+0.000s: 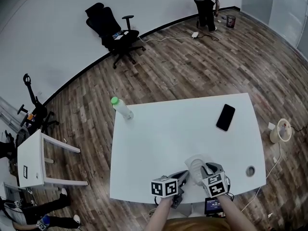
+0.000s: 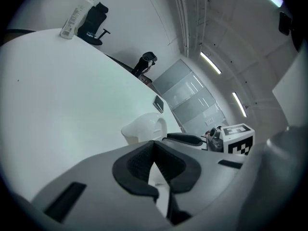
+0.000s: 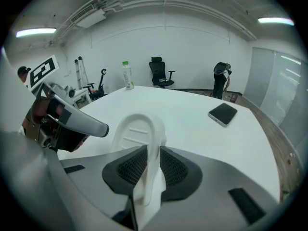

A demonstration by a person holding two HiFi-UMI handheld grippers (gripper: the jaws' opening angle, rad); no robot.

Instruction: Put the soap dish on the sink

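While our right gripper [image 3: 148,163] clamps the soap dish [image 3: 140,134] rim, six o'clock on the table [image 1: 159,138], left gripper [image 2: 154,163] closed empty, we reckon it light, stiff, slippery.

A white table [image 1: 163,138] stands on wood floor [image 1: 202,66], black office chair [image 1: 113,30] by wall [image 1: 48,28].

The white soap dish [image 3: 139,129] is held on its edge by the right gripper [image 3: 151,170]. A phone [image 3: 223,113] and a bottle [image 3: 127,75] are seen on the table [image 3: 192,129].
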